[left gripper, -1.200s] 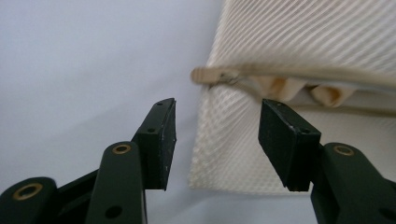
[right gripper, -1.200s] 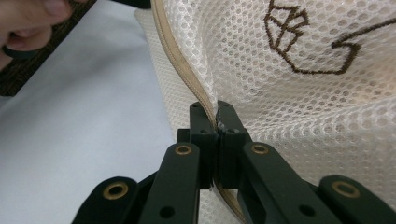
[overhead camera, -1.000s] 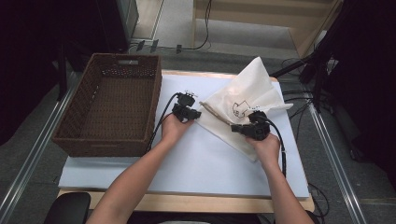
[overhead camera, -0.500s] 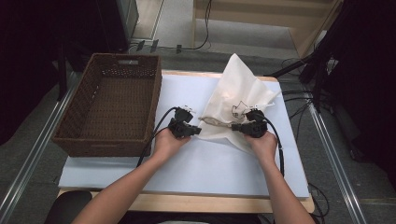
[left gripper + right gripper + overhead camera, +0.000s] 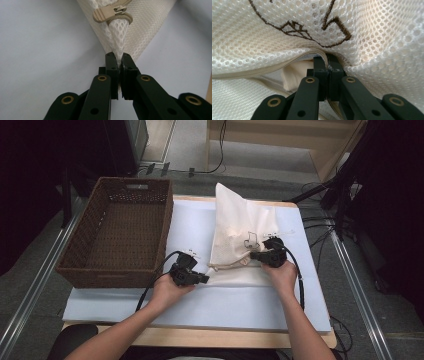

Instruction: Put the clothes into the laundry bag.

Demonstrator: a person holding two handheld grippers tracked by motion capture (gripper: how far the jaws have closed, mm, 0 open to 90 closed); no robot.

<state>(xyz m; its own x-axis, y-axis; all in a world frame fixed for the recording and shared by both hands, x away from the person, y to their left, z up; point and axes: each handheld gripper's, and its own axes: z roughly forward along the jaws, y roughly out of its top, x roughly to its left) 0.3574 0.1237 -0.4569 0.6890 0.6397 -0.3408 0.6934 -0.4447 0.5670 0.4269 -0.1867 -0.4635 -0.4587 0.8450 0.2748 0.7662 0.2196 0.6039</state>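
While the cream mesh bag [image 5: 235, 232] lies on the white tabletop [image 5: 150, 302] just right of the brown basket [image 5: 117, 235], both tools are clamped on its near edge: the left tool [image 5: 119, 65] pinches a corner of mesh just below the zipper pull [image 5: 110, 13], and the right tool [image 5: 328, 65] grips the fabric at the zipper opening. Because the left tool holds only a thin tip of mesh, a hard pull apart would likely slip it free or strain the zipper seam. Open room lies in front of the bag toward the person; the basket wall stands close beside the left hand [image 5: 167, 290], and the tabletop's right edge is near the right hand [image 5: 282, 275].
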